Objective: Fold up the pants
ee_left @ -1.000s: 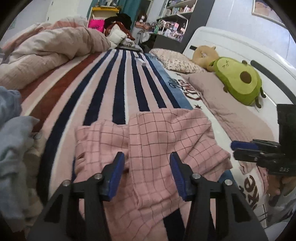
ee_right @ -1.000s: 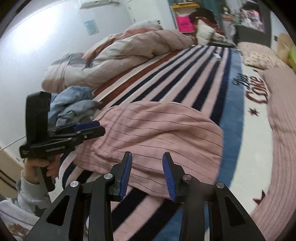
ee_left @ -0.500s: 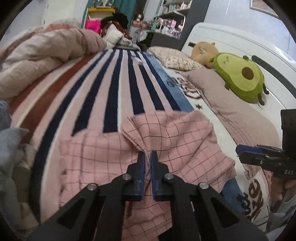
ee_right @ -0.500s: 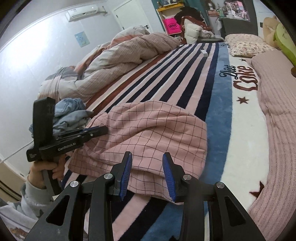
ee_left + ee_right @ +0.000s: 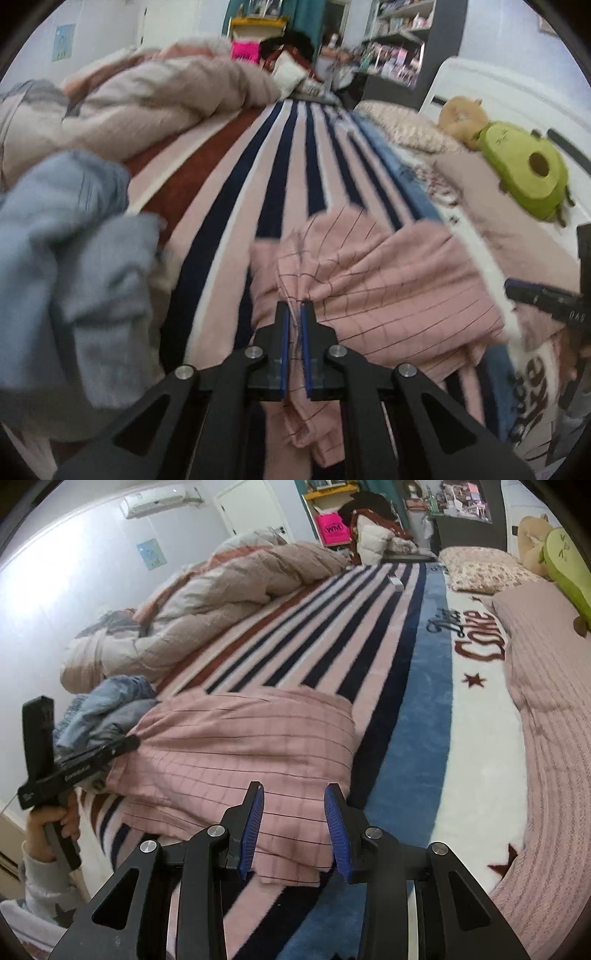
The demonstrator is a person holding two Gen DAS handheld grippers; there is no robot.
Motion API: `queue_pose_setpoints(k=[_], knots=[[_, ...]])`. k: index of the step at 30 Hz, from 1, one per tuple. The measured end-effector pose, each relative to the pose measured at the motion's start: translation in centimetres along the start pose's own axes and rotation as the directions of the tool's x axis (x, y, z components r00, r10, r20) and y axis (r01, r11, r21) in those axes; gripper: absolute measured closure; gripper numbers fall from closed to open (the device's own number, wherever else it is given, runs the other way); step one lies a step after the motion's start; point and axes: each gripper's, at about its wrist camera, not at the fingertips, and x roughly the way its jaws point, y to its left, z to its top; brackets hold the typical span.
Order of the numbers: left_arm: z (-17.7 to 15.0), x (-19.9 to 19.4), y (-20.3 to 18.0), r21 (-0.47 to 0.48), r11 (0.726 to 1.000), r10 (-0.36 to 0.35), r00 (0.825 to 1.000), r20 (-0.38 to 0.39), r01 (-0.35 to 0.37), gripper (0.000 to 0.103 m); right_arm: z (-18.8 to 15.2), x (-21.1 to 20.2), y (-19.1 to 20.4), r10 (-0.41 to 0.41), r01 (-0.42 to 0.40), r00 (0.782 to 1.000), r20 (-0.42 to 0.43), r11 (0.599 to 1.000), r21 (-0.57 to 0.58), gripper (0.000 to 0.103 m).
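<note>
a: so where's the left gripper (image 5: 294, 325) at right now?

b: clamped tight on a bunch of the pink checked cotton pants (image 5: 388, 284). the cloth is pinched right between the blue pads (image 5: 283, 347) and puckers out from the tips, some of it hanging down under the tool. looks like it's holding a layer up so it can be carried over for a fold, that's my guess anyway.

a: and the other one?

b: right gripper (image 5: 294, 829) is spread wide, nothing in it. it hovers just over the near edge of the pants (image 5: 240, 746), probably lining up to grab that hem or pin it while the left one pulls.

a: what's around?

b: just to the left of the left tool there's a crumpled pale blue denim garment (image 5: 70, 266), close enough to get dragged along if the pull goes wide. the pants lie on a navy, pink and rust striped fleece blanket (image 5: 280, 166) running straight ahead. further off left is a heaped beige quilted duvet (image 5: 147, 96), and far right ahead a green avocado plush toy (image 5: 528, 173) by the headboard.

a: how far along?

b: partly folded i'd say, a bundle, not a neat stack yet.
</note>
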Motion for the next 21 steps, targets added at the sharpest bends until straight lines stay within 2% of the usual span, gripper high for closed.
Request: queue_pose_setpoints(k=[3,4,6,8,9,10,14,20,21], knots=[[-0.9,0.6,0.7,-0.017,0.998,0.054,0.998,-0.032,-0.055,0.097,-0.3,1.4,-0.4,-0.017,0.018,0.999,-0.046,1.000,0.024,0.070],[-1.0,0.7,0.7,-0.016,0.998,0.067,0.997,-0.040,-0.067,0.097,-0.5,1.8,-0.6,-0.012,0.014,0.998,-0.058,0.999,0.033,0.065],[-1.0,0.5,0.9,-0.021,0.999,0.046,0.998,-0.040,-0.047,0.095,-0.5,2.0,-0.8,-0.009,0.011,0.998,-0.063,0.999,0.041,0.059],[-0.5,-0.2,0.9,-0.032,0.999,-0.012,1.000,-0.004,0.012,0.076,-0.4,1.9,-0.7,-0.011,0.013,0.998,-0.060,0.999,0.033,0.058],[-0.2,-0.5,0.8,-0.032,0.999,-0.023,1.000,0.015,0.024,0.057,-0.3,2.0,-0.7,-0.012,0.014,0.998,-0.059,0.999,0.030,0.058],[0.3,-0.8,0.6,-0.026,0.999,-0.038,0.999,0.039,0.039,0.053,-0.2,2.0,-0.6,-0.015,0.017,0.998,-0.057,1.000,0.026,0.058],[2.5,-0.4,-0.9,0.027,0.997,-0.077,0.994,0.077,0.076,0.052,-0.2,2.1,-0.4,-0.008,0.009,0.998,-0.055,1.000,0.025,0.058],[5.0,4.0,-1.7,0.064,0.997,-0.042,0.999,0.018,0.040,0.052,-0.2,2.5,-0.6,0.001,0.001,0.998,-0.061,1.000,0.026,0.058],[5.1,4.7,-1.7,0.066,0.997,-0.042,0.999,0.010,0.041,0.058,-0.3,2.5,-0.7,0.002,0.000,0.998,-0.061,1.000,0.027,0.058]])
